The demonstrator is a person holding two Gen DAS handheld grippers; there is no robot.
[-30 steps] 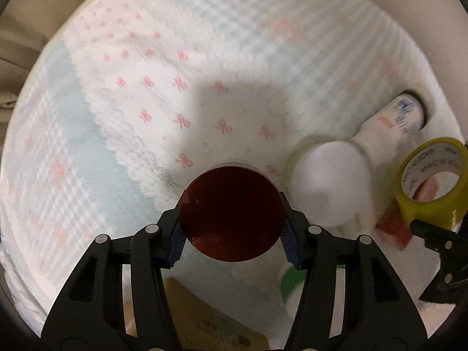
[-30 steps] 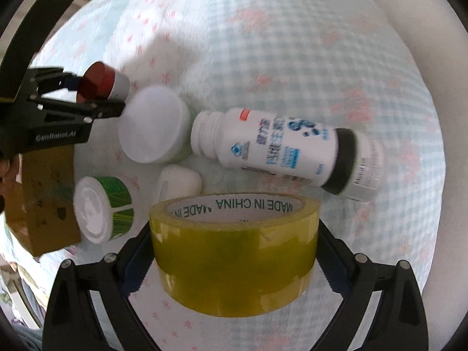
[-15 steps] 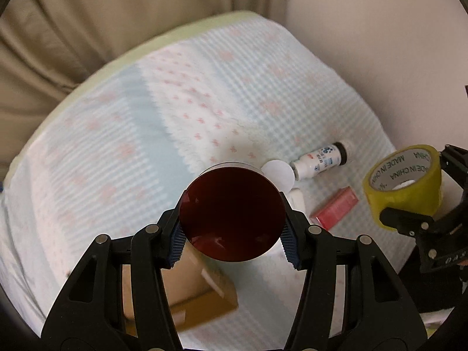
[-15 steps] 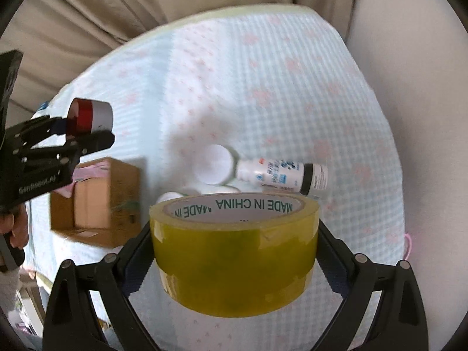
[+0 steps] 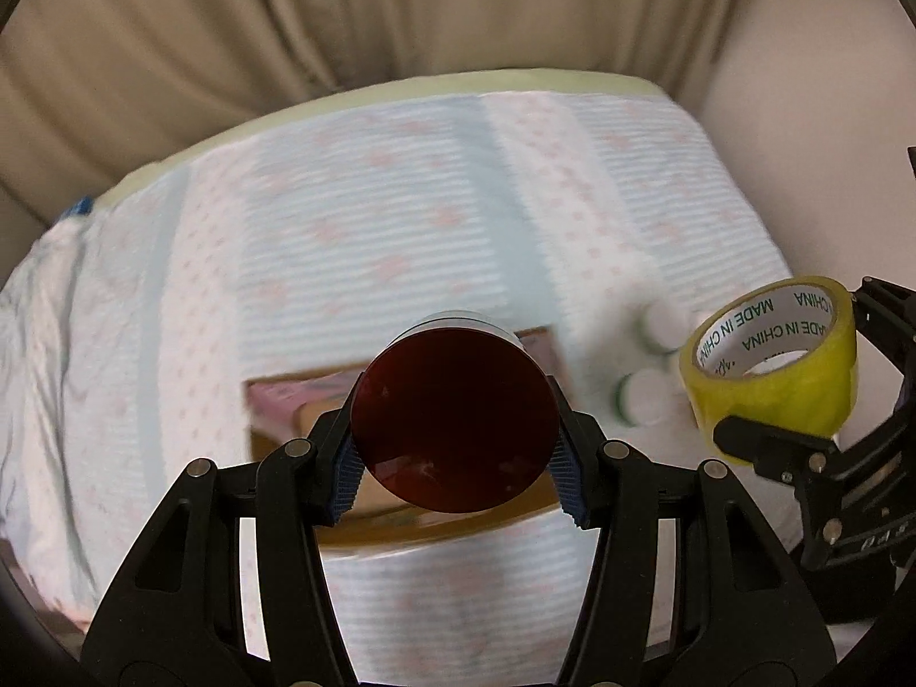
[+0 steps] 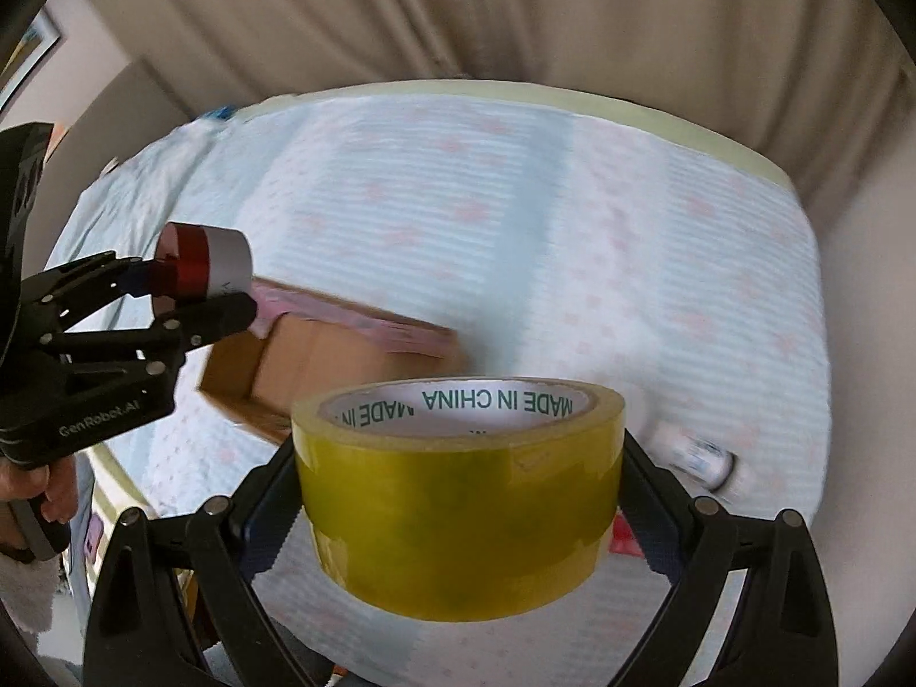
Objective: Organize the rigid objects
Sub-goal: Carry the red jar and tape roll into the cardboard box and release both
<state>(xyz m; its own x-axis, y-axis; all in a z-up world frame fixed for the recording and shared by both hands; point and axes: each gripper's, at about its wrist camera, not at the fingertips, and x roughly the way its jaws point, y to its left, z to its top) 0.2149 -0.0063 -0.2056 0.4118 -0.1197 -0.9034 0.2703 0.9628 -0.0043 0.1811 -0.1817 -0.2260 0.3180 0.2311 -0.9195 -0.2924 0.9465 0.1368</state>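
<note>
1. Beige curtains [image 5: 286, 46] behind; bed [image 5: 401, 217] under a pale blue and pink checked cover, far edge and right wall side now in view, wide bare fabric all around.
2. Open cardboard box [image 6: 320, 366] on the cover, contents unclear.
3. Right gripper [image 6: 458, 492] pinching yellow tape roll [image 6: 458, 515], raised higher than a second ago.
4. Left gripper [image 5: 455, 458] clamped on red-capped jar [image 5: 455, 421], now above the box.
5. White bottles [image 5: 647, 395] blurred, right of the box.

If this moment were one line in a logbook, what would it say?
left gripper: shut on red-capped jar | right gripper: shut on yellow tape roll | both above bed | cardboard box below
</note>
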